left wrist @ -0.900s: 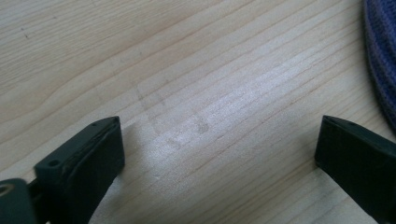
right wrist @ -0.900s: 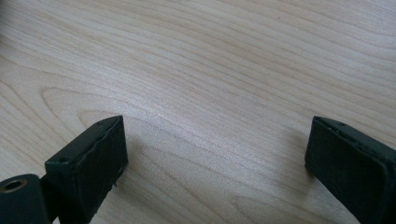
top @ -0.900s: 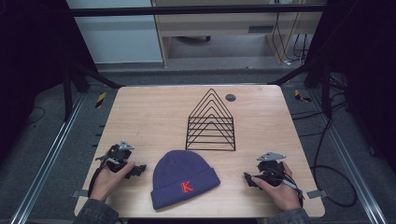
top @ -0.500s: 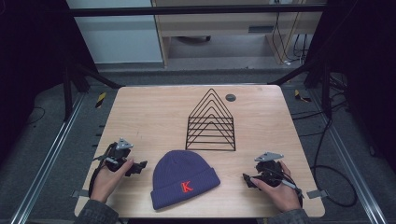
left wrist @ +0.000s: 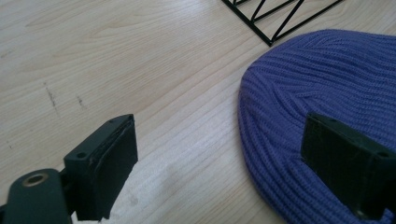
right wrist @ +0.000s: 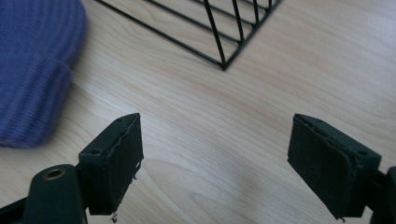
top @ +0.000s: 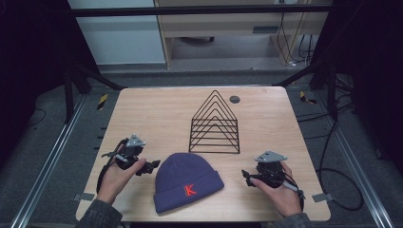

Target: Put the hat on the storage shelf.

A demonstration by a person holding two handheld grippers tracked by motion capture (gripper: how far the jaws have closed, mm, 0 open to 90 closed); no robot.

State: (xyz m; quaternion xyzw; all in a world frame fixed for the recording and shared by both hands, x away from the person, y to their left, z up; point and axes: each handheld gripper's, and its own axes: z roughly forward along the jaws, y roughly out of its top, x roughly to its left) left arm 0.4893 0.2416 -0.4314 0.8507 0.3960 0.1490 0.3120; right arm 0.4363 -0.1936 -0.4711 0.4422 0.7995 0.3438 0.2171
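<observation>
Purple knit hat (top: 187, 179) with a red K, flat on the table (top: 157, 114) near the front edge, midway between the two hands. Left tongs (top: 151, 166) just beside the hat's left edge, pointed toward it, jaws wide apart and empty; in the left gripper view one jaw over bare wood, the other over the hat's (left wrist: 327, 93) ribbed crown, contact impossible to tell. Right tongs (top: 246, 176) near the hat's right side, clear of it, jaws also spread with nothing between; bare wood below them in the right gripper view, hat (right wrist: 32, 70) at the far left. Black wire rack (top: 215, 124) upright behind the hat, close to its crown. Small dark disc (top: 234, 99) farther back, beside the rack's peak.
</observation>
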